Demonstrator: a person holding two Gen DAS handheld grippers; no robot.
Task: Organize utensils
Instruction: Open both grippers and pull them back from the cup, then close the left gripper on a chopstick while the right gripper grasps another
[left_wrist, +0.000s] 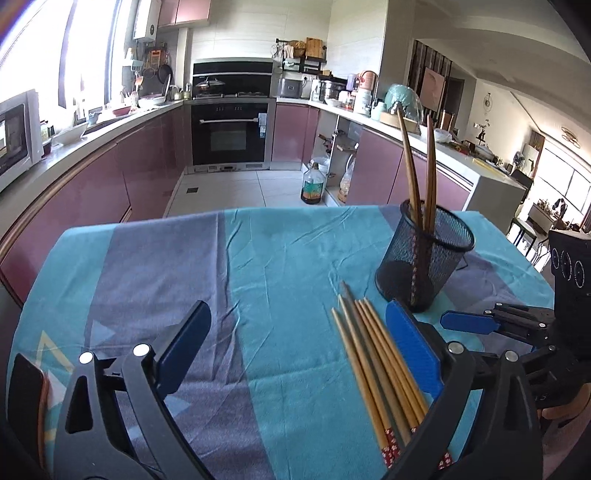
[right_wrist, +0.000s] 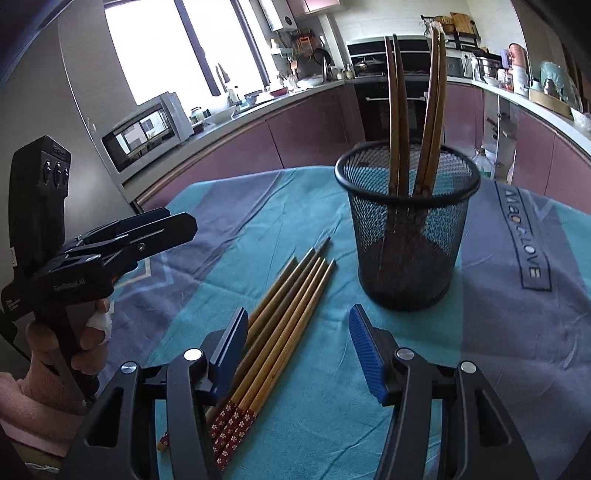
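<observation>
Right tool (right_wrist: 299, 350) gapes empty beside loose chopsticks (right_wrist: 284, 314).

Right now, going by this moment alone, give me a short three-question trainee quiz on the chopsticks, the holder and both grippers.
1. True or false: the black mesh cup lies tipped on its side.
2. Multiple choice: where are the loose chopsticks? A) flat on the tablecloth, beside the cup; B) inside the cup; C) clamped in the right gripper.
3. Short answer: is the left gripper holding anything?

Key
1. False: it stands upright with chopsticks standing in it.
2. A. They lie in a bundle, patterned red ends nearest the cameras.
3. No: its jaws stand wide open and empty above the cloth; the bundle lies near its right-hand finger.
</observation>
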